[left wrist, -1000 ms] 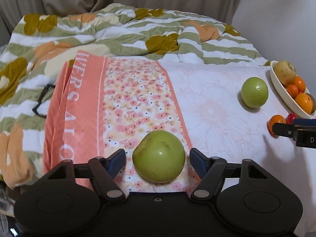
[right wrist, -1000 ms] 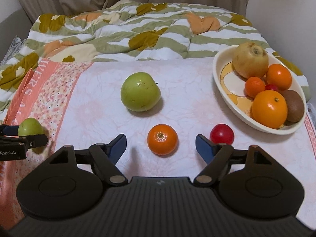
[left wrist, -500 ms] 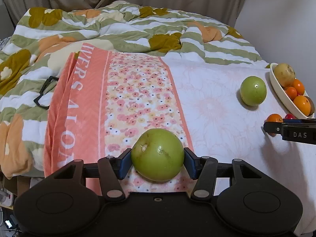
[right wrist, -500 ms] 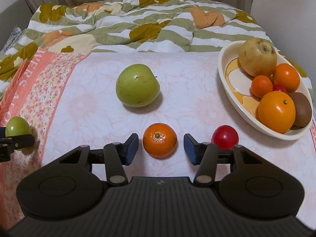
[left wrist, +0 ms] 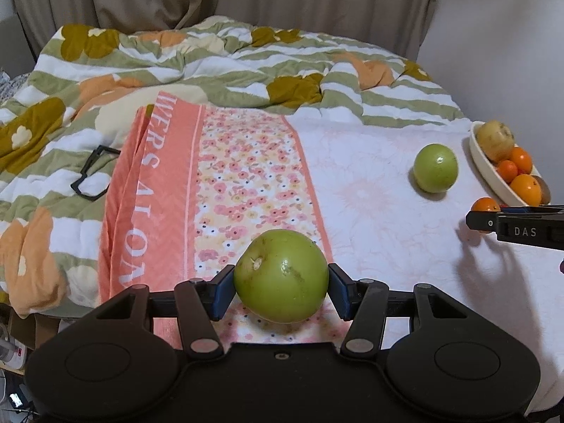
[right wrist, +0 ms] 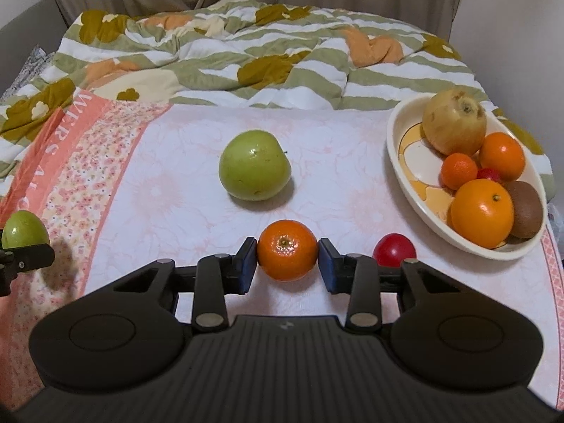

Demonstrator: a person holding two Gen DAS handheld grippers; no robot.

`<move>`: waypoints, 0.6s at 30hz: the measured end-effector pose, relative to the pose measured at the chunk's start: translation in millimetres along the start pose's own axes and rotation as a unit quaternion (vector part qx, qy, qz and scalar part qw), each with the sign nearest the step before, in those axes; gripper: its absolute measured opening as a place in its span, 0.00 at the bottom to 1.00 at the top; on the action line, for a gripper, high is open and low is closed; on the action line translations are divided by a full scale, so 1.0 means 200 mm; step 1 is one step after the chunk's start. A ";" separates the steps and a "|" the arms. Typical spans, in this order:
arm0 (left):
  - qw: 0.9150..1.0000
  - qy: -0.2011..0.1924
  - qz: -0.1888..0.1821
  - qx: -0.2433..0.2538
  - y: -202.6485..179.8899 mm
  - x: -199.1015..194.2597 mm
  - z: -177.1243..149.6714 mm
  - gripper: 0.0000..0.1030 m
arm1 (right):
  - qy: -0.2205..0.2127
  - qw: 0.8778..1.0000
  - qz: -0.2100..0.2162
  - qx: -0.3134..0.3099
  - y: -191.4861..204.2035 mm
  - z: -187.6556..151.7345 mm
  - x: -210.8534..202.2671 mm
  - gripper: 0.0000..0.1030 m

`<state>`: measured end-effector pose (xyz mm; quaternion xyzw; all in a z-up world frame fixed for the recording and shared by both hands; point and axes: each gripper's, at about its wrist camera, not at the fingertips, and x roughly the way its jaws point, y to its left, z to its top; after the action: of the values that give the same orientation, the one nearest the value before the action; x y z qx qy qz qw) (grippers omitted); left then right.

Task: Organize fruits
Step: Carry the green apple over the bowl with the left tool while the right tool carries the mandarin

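Observation:
My left gripper [left wrist: 281,283] is shut on a green apple [left wrist: 282,268], which hangs just above the floral towel [left wrist: 246,162]. The right gripper [right wrist: 287,266] has its jaws closing on a tangerine [right wrist: 287,246] that sits on the pink cloth, and both blue pads touch its sides. A second green apple [right wrist: 254,170] lies farther back in the middle. A small red fruit [right wrist: 394,248] rests just right of the right gripper. The cream bowl [right wrist: 398,162] at the right holds oranges, a kiwi and a yellowish round fruit.
A rumpled green, white and orange quilt [right wrist: 246,53] covers the back of the bed, with curtains behind it. Black glasses [left wrist: 93,172] lie on the quilt at the left. The bed's left edge drops off beside the towel. A wall stands close behind the bowl.
The left jaws closed on the near green apple and lifted it a little. The right jaws narrowed from wide apart until the pads met the tangerine.

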<state>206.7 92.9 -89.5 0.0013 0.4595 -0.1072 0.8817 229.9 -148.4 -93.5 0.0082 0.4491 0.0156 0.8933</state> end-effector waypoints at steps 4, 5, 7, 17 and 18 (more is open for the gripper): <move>1.000 -0.019 -0.001 0.011 -0.04 -0.08 -0.01 0.57 | -0.014 1.000 -0.002 0.005 -0.01 -0.01 -0.09 0.51; 1.000 -0.024 -0.002 0.015 -0.05 -0.10 -0.02 0.57 | -0.018 1.000 -0.003 0.006 -0.01 -0.01 -0.11 0.51; 0.999 -0.034 -0.004 0.025 -0.07 -0.14 -0.02 0.57 | -0.025 1.000 -0.004 0.010 -0.01 -0.03 -0.16 0.51; 0.994 -0.080 -0.045 0.064 -0.23 -0.33 -0.03 0.57 | -0.054 0.997 -0.029 0.054 -0.08 -0.14 -0.45 0.51; 0.993 -0.082 -0.049 0.069 -0.25 -0.34 -0.03 0.57 | -0.057 0.996 -0.031 0.060 -0.09 -0.15 -0.48 0.51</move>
<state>154.6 57.7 -32.1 0.0310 0.3763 -0.1818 0.9080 148.8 -170.6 -34.2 0.0487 0.3972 -0.0401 0.9156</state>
